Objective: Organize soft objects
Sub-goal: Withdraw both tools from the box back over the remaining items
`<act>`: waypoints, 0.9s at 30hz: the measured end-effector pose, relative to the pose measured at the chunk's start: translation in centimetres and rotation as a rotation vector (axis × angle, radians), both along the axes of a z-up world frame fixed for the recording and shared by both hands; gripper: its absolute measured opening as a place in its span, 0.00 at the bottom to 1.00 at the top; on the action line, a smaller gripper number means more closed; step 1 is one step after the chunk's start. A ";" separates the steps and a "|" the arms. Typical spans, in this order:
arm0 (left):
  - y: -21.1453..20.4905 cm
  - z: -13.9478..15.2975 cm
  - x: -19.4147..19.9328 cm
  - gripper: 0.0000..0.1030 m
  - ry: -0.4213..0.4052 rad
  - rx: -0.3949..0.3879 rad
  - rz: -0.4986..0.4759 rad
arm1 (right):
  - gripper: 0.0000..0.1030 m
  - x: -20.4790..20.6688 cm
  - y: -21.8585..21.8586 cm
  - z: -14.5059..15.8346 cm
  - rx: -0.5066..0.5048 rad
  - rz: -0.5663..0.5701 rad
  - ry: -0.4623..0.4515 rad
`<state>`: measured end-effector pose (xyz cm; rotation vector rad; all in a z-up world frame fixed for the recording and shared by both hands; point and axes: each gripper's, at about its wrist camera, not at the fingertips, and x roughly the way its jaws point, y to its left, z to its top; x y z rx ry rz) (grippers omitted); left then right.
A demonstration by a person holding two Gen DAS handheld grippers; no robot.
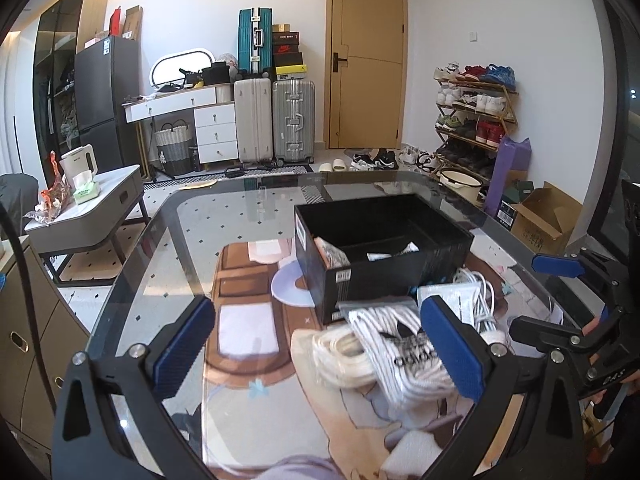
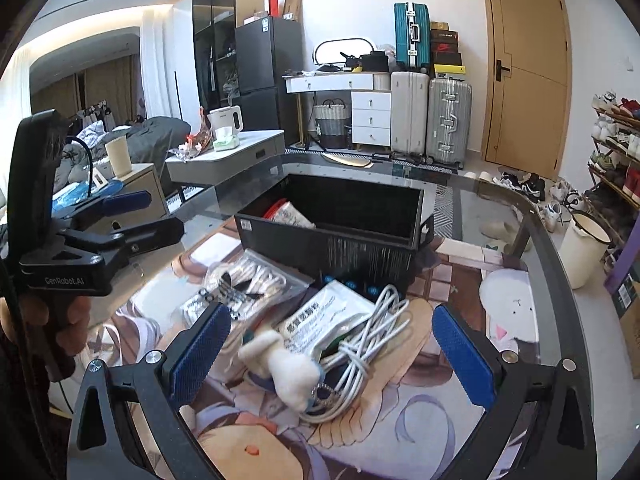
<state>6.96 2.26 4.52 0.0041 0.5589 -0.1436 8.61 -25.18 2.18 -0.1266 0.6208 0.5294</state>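
Left gripper (image 1: 320,344): spread wide, holding nothing, above packaged socks (image 1: 400,354).
Right gripper (image 2: 332,350): spread wide, holding nothing, over plush toy (image 2: 288,368) and white cable (image 2: 360,344).
Pouch (image 2: 320,320): under the cable, before the box.
Box (image 2: 360,248): black, on glass worktop (image 2: 532,232), one packet (image 2: 288,214) inside.

I read "adidas" on the bagged white socks (image 1: 404,354) and "GenRobot.AI" on the left gripper (image 2: 124,216) body; the other labels are too small for me.
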 end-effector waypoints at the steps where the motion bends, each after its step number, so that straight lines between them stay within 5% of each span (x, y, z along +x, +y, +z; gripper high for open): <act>1: 0.0 -0.1 -0.2 1.00 0.002 -0.002 -0.001 | 0.99 -0.1 0.0 -0.2 -0.004 -0.002 0.004; 27: 0.3 -4.4 -2.7 1.00 0.103 0.010 -0.026 | 0.99 -1.3 -2.5 -3.4 -0.014 -0.089 0.078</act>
